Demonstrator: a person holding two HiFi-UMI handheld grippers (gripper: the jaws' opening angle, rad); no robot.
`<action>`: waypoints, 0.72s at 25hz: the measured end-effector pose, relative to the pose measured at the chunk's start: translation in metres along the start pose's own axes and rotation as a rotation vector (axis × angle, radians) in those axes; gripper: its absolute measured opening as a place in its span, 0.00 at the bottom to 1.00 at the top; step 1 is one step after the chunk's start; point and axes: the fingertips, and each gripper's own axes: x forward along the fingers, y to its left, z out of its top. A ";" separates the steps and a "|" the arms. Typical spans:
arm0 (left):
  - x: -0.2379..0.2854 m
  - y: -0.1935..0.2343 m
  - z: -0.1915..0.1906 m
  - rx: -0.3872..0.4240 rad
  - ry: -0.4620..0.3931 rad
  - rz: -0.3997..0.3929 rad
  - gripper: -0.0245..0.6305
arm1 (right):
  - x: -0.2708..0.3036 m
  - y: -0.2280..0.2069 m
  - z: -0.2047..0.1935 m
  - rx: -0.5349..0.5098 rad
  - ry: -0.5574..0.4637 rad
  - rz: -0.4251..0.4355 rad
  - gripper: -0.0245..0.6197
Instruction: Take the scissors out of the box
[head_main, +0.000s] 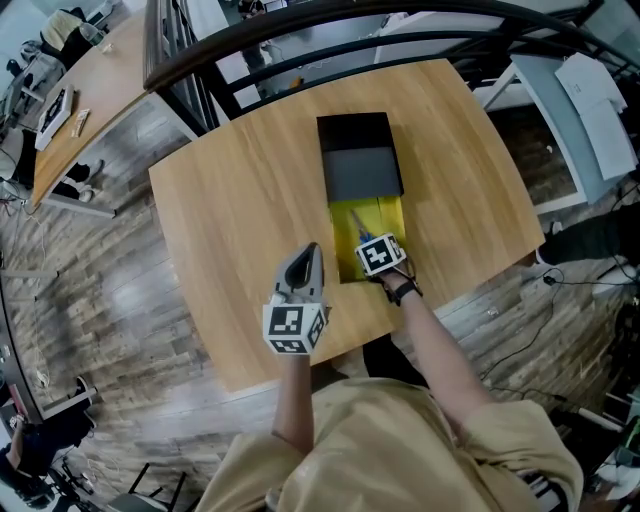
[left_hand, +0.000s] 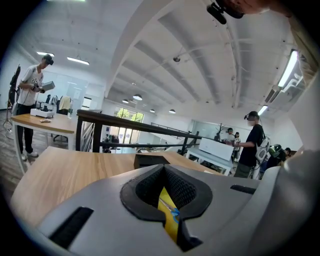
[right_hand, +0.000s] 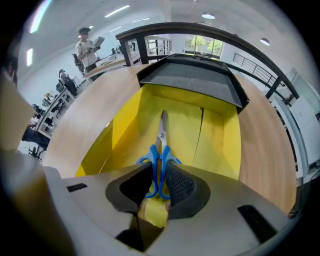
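1 black lid (head_main: 360, 160) covers far half of box (head_main: 387, 214); right tool (right_hand: 157, 175) grips scissors (right_hand: 161, 142), left tool (left_hand: 165, 190) narrow.

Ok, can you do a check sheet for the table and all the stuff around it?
Surface: wooden table.
Job's things: scissors lying in the yellow box, black lid over its far end.
Clutter: nothing seen.
Grippers: right claw shut on the scissors' blue handles; left claw slightly open, empty, over the table beside the box.
Cables: one cable on the floor, right.
Surroundings: black railing, another desk, people.
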 end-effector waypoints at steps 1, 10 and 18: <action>-0.002 0.000 0.001 0.002 -0.001 -0.002 0.05 | -0.003 0.001 -0.001 -0.005 -0.005 -0.007 0.18; -0.012 0.003 0.018 0.034 -0.036 -0.024 0.05 | -0.052 0.015 -0.016 0.142 -0.106 -0.025 0.17; -0.013 -0.020 0.053 0.091 -0.084 -0.070 0.05 | -0.147 -0.005 0.015 0.160 -0.412 -0.114 0.17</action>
